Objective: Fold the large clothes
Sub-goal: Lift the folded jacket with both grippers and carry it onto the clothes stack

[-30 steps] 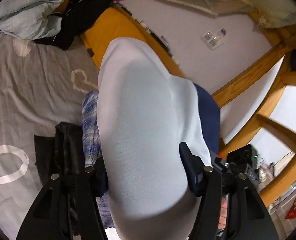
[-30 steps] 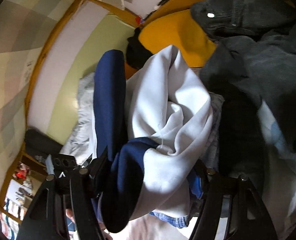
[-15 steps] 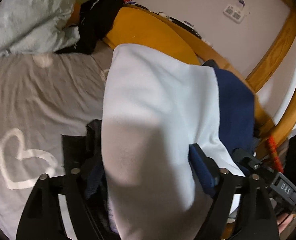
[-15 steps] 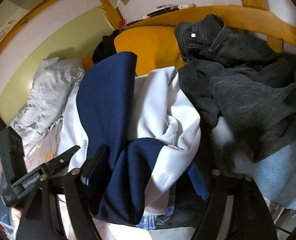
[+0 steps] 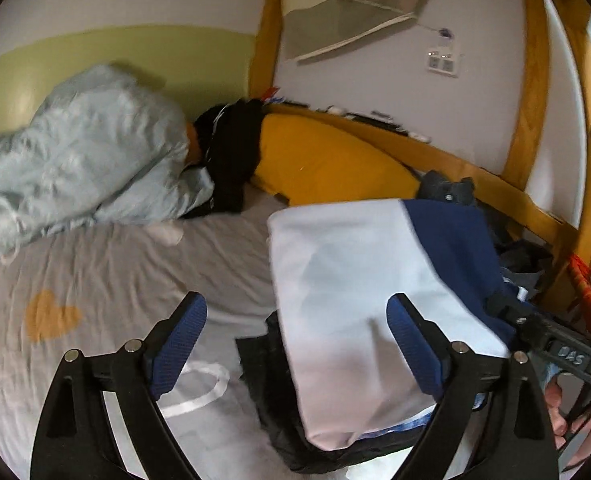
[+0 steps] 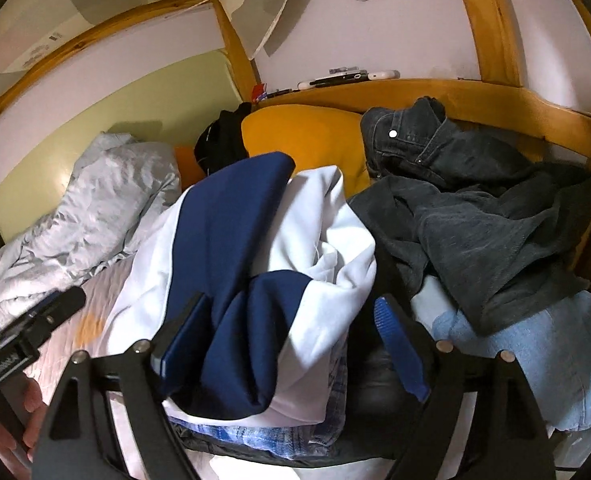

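A folded white-and-navy garment [image 5: 359, 280] sits atop a small stack of clothes at the edge of a grey heart-print bedsheet [image 5: 107, 272], beside an orange pillow [image 5: 327, 164] and a crumpled pale-blue duvet [image 5: 75, 152]. The left gripper [image 5: 295, 332] stands wide open, its right finger against the garment's white face and its left finger over bare sheet, gripping nothing. The right gripper [image 6: 291, 336] is also spread wide, its fingers flanking the garment's navy fold without clamping it, next to a heap of dark jeans [image 6: 467, 200].
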